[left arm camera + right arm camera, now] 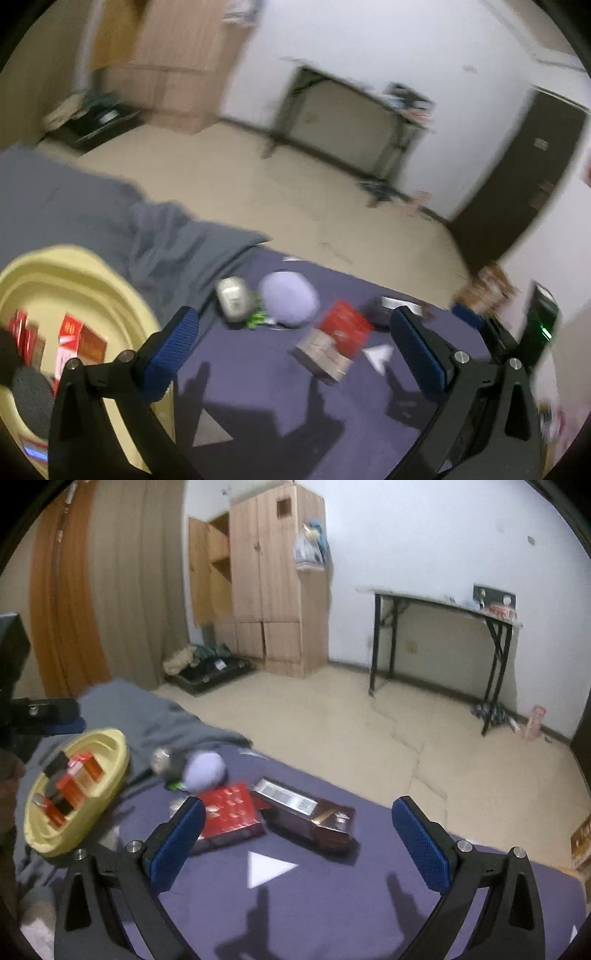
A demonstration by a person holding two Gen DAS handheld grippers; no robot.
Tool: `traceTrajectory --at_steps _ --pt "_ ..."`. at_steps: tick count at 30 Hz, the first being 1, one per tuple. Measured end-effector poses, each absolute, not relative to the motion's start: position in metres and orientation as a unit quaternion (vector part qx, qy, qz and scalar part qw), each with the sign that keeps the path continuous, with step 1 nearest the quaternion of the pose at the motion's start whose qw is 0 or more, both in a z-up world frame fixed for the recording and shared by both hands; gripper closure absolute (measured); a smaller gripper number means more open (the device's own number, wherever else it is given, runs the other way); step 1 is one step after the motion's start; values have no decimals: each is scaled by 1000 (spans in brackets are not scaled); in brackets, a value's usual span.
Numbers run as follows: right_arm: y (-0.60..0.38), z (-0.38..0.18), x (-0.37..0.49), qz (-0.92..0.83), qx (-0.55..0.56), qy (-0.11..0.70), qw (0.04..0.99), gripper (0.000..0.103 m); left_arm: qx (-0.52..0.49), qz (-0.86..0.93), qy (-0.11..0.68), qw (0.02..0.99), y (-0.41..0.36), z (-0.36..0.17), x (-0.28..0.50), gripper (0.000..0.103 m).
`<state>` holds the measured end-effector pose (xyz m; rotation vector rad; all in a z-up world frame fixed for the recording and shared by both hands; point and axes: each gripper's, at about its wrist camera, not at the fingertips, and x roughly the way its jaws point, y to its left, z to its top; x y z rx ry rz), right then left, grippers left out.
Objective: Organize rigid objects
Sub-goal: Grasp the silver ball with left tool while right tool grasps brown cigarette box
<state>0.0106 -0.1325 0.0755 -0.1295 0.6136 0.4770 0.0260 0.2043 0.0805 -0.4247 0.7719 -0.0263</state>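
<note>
left wrist view first: left claw (295, 339) is spread wide with nothing between its blue pads. just ahead of it on the purple cover lie a red box (345, 326) propped on a brown box (321, 356), both blurred. further ahead sit a pale ball (290, 297) and a small whitish can (232, 297). off its left finger is the yellow basin (110, 284), with three or so red boxes inside; blur makes the count unsure.

right wrist view: right claw (297, 836) is at its widest and holds nothing. one red box (231, 814) lies by its left finger, touching one long dark box (304, 814) just ahead. one ball (205, 770) and one can (160, 760) lie beyond. the basin (110, 779) is well off to the left, tilted on the grey blanket (155, 716), with about four boxes standing in it.

risks, as i judge them: the basin sits on soft, rumpled cloth, so dropping a box on its rim could tip it. the long box is wide, so the pads may slip off its glossy face. the ball could roll if nudged.
</note>
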Motion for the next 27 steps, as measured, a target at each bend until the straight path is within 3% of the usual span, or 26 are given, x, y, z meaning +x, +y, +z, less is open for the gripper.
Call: traceTrajectory --at_steps 6,15,22,25,27 --pt "-123 46 47 211 -25 395 894 1 -282 23 405 870 229 41 55 0" --pt "-129 55 45 176 47 388 904 0 -243 -10 426 871 208 41 52 0" --pt "-115 48 46 152 28 410 899 0 -208 27 405 890 223 61 76 0" --pt "-108 53 47 135 16 409 902 0 -222 20 432 874 233 42 88 2" --pt "-103 52 52 132 14 413 901 0 -217 21 444 869 234 35 92 11"
